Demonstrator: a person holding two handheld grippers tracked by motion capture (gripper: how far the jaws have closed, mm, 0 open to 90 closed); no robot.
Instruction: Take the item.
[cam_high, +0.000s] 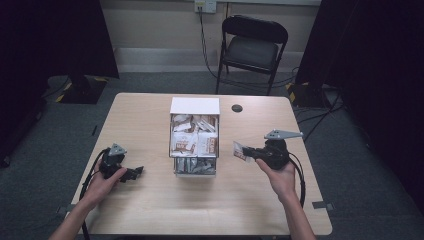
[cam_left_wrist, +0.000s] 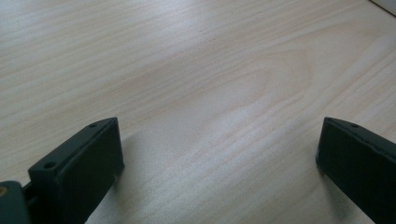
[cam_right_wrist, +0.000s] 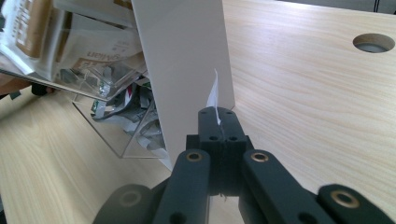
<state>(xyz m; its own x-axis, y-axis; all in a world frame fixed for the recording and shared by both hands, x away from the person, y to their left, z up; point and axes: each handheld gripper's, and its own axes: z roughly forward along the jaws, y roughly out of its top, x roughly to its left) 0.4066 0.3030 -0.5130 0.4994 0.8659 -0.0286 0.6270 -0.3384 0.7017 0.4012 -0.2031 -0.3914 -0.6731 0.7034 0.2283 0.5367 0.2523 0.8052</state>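
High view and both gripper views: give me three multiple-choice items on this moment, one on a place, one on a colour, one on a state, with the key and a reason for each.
1. Where does the clear box of packets stand?
A. mid-table
B. on the chair
C. on the floor

2. What colour is the chair behind the table?
A. white
B. black
C. red

3. How do the jaws of the left gripper stand?
A. shut on a packet
B. shut on nothing
C. wide apart over bare wood

Key: 1 A, the box sits between the two hands; 2 B, seat and frame are black; 3 C, while the right gripper pinches a packet beside the box.
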